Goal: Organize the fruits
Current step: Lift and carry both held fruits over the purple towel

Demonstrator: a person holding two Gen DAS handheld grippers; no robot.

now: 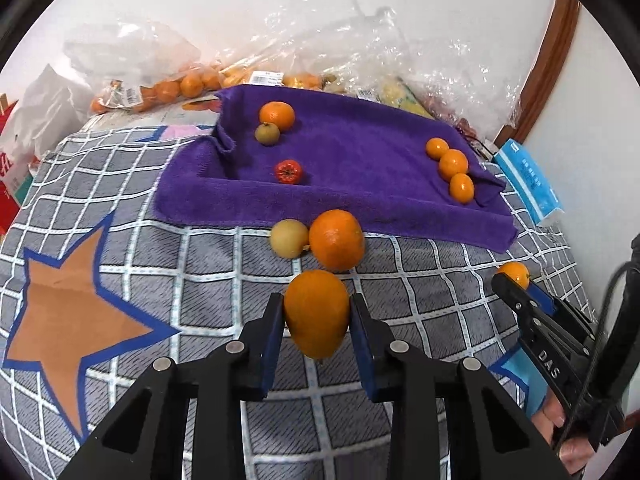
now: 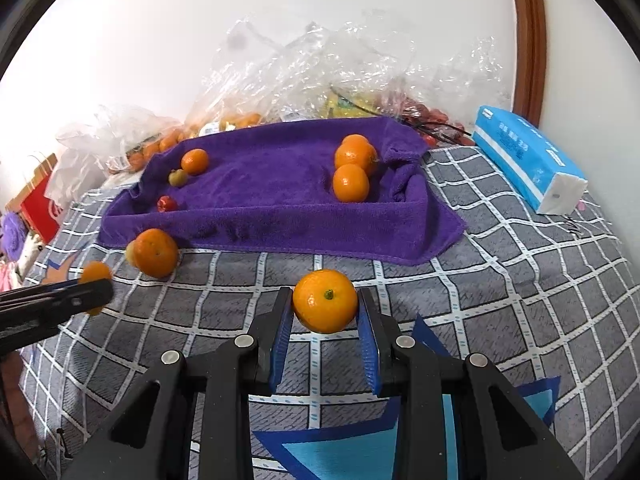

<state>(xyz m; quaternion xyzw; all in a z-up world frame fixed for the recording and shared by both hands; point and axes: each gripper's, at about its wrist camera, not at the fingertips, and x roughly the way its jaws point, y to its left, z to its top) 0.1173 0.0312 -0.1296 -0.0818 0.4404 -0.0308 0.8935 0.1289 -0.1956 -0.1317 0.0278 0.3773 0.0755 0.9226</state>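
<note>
My left gripper [image 1: 317, 308] is shut on an orange [image 1: 316, 314], held just above the checked bedcover. My right gripper [image 2: 326, 304] is shut on a small mandarin [image 2: 325, 301]; it also shows at the right of the left wrist view [image 1: 514, 280]. A purple towel-lined tray [image 1: 360, 200] lies ahead. It holds three mandarins in a row [image 1: 453, 163] on its right, and an orange [image 1: 277, 115], a small green-brown fruit [image 1: 267, 134] and a red fruit [image 1: 288, 171] on its left. A large orange [image 1: 337, 239] and a pale yellow fruit [image 1: 289, 238] lie on the bedcover before the tray.
Clear plastic bags with more oranges [image 1: 172, 88] and other fruit lie behind the tray against the wall. A blue tissue pack [image 2: 528, 160] lies right of the tray. A red and white bag [image 1: 16, 160] stands at far left. A wooden door frame [image 2: 528, 40] is at back right.
</note>
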